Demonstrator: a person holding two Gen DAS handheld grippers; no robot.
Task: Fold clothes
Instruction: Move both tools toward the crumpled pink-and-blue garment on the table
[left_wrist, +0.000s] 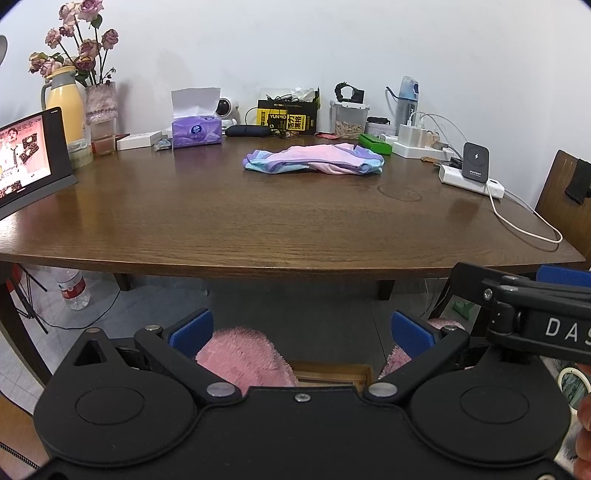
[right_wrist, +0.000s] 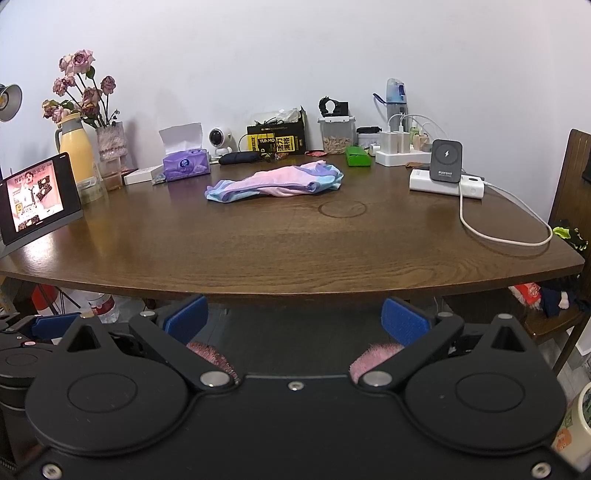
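Both tongs are held below the near edge of the brown wooden surface (left_wrist: 229, 221), side by side and apart from it. Left tongs (left_wrist: 301, 328) stand with their blue-padded fingers (left_wrist: 192, 326) spread wide and nothing between them; pink fluffy fabric (left_wrist: 243, 354) shows beneath them. Right tongs (right_wrist: 295, 319) are likewise spread wide and grip nothing, and in the left wrist view they appear as a black bar at the right edge.

On the surface, far left, a dark tablet with a lit screen (right_wrist: 38, 195) leans upright. Behind it stand a yellow jug (right_wrist: 75, 147) and a glass vase of dried pink roses (right_wrist: 110, 142). Next comes a purple tissue box with a white sheet sticking up (right_wrist: 184, 164), then a small white round camera (right_wrist: 219, 140) and a black and yellow carton (right_wrist: 277, 142).

Near the middle, towards the far side, lies the crumpled pink, purple and light blue garment (right_wrist: 275, 182), well apart from both tongs. Right of it sit a green flat box (right_wrist: 357, 156), a white power strip with chargers (right_wrist: 400, 149) and a white power bank with a dark charging puck on top (right_wrist: 447, 177), its white cable (right_wrist: 509, 240) looping towards the right edge
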